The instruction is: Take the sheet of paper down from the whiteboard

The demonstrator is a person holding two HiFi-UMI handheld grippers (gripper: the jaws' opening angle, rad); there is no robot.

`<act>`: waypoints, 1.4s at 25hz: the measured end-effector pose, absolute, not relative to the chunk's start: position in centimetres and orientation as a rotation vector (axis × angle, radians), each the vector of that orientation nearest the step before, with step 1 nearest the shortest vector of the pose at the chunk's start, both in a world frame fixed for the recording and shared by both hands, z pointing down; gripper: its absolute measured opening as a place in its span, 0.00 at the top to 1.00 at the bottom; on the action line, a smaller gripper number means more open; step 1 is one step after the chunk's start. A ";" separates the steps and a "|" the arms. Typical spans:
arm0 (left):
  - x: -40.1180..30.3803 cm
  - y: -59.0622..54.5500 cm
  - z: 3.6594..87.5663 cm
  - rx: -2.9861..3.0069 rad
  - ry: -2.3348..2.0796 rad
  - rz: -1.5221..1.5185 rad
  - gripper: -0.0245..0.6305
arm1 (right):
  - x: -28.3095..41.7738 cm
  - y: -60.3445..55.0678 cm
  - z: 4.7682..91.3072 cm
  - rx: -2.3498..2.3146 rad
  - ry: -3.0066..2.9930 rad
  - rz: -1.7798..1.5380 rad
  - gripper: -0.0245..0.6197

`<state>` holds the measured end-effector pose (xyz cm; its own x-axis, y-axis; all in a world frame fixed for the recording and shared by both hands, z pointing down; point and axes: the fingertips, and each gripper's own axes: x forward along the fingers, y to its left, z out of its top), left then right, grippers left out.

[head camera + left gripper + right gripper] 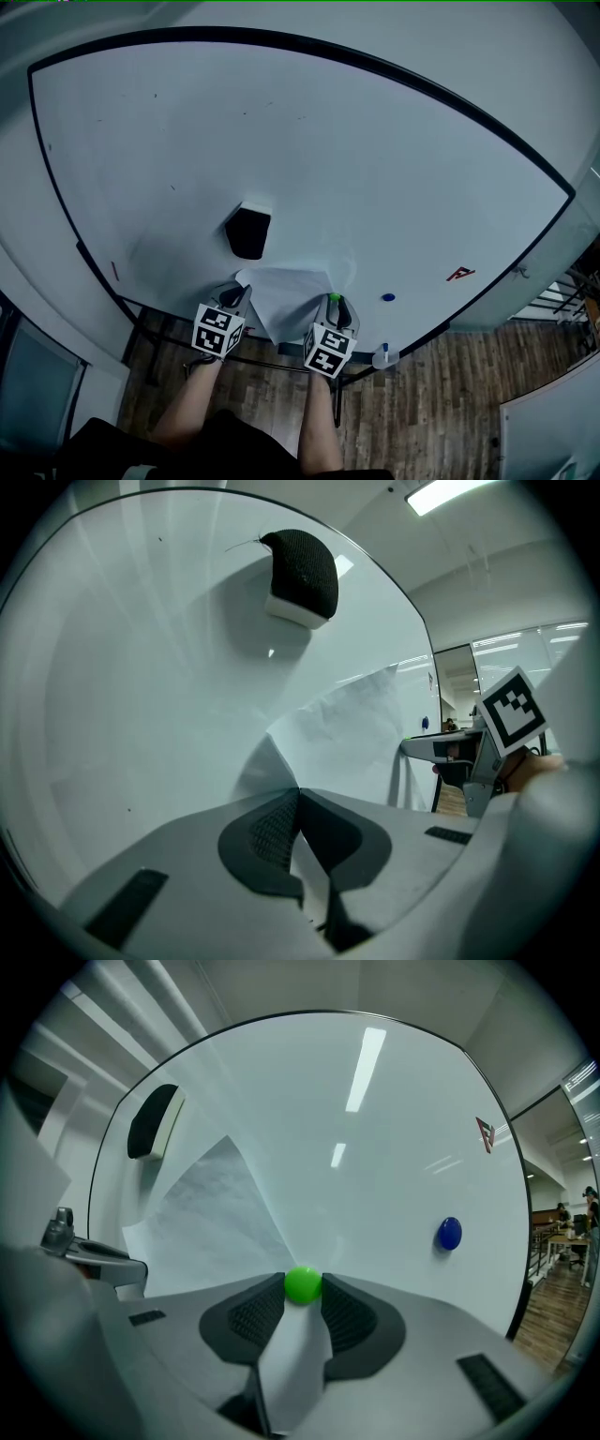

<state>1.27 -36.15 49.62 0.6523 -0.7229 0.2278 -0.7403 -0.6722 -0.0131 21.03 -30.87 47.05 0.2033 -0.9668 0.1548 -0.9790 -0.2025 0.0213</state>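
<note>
The white sheet of paper [286,302] bulges off the lower part of the whiteboard [309,159], between my two grippers. My left gripper [234,298] is shut on the sheet's left corner; in the left gripper view the paper [352,728] runs out from the closed tips of that gripper [298,796]. My right gripper [335,306] is shut on a green magnet [302,1284] at the sheet's right corner, with the paper [202,1206] passing between the jaws behind it. The right gripper's tips [302,1288] sit close to the board.
A black eraser [248,232] clings to the board just above the sheet. A blue magnet [388,297] and a red mark [459,274] are on the board to the right. The board's stand [281,361] and a wooden floor [450,394] lie below.
</note>
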 end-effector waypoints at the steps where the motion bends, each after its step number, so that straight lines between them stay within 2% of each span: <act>1: 1.0 -36.2 49.7 2.775 -1.248 0.334 0.93 | 21.0 -30.9 47.1 2.345 -1.908 0.163 0.75; 9: -1.9 -36.7 50.3 2.705 -1.344 0.350 0.93 | 21.2 -30.9 47.0 2.352 -1.909 0.147 0.75; 32: -1.7 -31.7 52.4 2.732 -1.399 0.464 0.93 | 20.3 -26.5 49.7 2.279 -2.068 0.237 0.75; 35: -2.1 -30.8 52.7 2.736 -1.420 0.494 0.93 | 19.6 -25.7 50.5 2.247 -2.090 0.270 0.78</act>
